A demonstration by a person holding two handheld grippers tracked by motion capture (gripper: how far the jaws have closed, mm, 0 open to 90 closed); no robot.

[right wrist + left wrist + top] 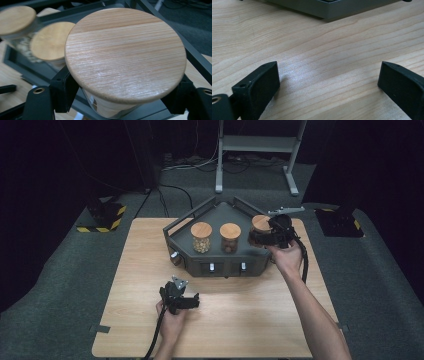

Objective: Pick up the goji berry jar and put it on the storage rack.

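Note:
Three glass jars with round wooden lids are at a dark grey tray at the back of the wooden table. The left jar holds pale pieces and the middle jar darker ones. My right gripper is shut on the right jar just under its lid, at the tray's right end. In the right gripper view the lid sits between the black jaws of my right gripper. I cannot tell whether this jar rests on the tray floor. My left gripper lies low over the table's front, open and holding nothing.
The tray has a raised rail around its angled back and small knobs on its front wall. Its front edge lies ahead of my left gripper, with bare wood between. A metal stand is on the floor behind the table.

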